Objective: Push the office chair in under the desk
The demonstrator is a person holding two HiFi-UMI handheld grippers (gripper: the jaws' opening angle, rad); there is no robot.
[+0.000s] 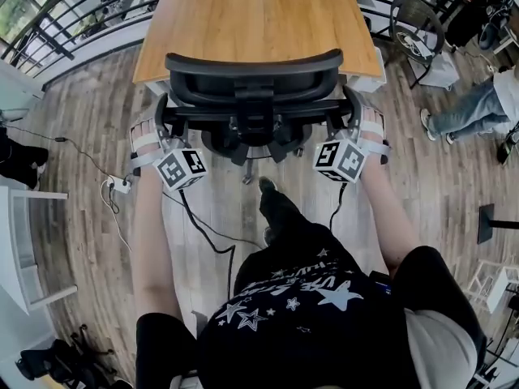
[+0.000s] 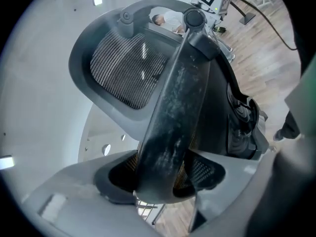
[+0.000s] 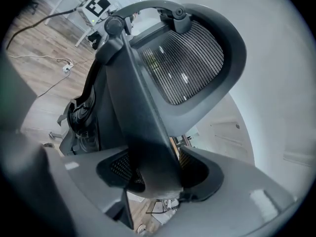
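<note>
On left gripper (image 2: 160,179), fingers (image 2: 74,196) pinch left upright of office chair (image 1: 253,75) back; right gripper (image 3: 158,174) fingers pinch right upright. Chair back spans between both pairs, counter (image 1: 243,23) edge just beyond them

Office: desk (image 1: 243,31), mesh chair (image 1: 253,79).

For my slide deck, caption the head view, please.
Left tool and right tool grip the office chair by its back frame at the wooden desk.

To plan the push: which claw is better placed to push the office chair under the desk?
Neither alone, I think: left claw and right claw each clamp one side of the office chair back; push with both.
</note>
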